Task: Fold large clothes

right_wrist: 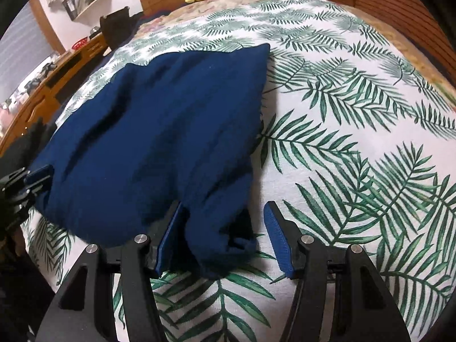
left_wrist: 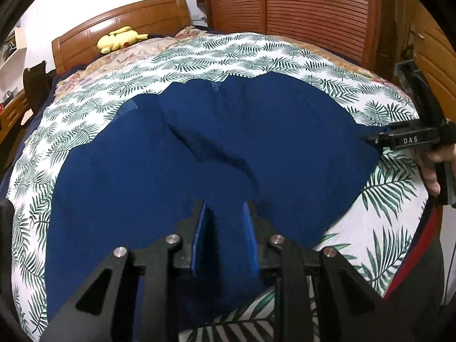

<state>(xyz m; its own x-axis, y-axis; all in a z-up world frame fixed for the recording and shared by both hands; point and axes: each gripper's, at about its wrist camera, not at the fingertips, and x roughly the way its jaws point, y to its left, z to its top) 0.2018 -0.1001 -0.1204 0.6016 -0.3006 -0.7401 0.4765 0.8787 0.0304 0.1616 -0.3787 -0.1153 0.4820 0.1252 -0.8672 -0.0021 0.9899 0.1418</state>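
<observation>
A large dark blue garment (left_wrist: pixel 199 154) lies spread on a bed with a palm-leaf sheet (left_wrist: pixel 393 188). My left gripper (left_wrist: pixel 225 208) is open, its blue pads low over the garment's near edge, with cloth between the fingers. In the right wrist view the garment (right_wrist: pixel 159 131) lies to the left, and its near corner sits between the open fingers of my right gripper (right_wrist: pixel 225 213). The right gripper also shows in the left wrist view (left_wrist: pixel 370 139) at the garment's right edge. The left gripper (right_wrist: pixel 37 173) shows at the garment's left edge in the right wrist view.
A yellow plush toy (left_wrist: pixel 119 38) lies by the wooden headboard (left_wrist: pixel 128 20). A slatted wooden wardrobe (left_wrist: pixel 313 8) stands behind the bed. A wooden desk (right_wrist: pixel 51 85) and dark chair (right_wrist: pixel 116 25) stand left of the bed. The palm-leaf sheet (right_wrist: pixel 356 142) extends right.
</observation>
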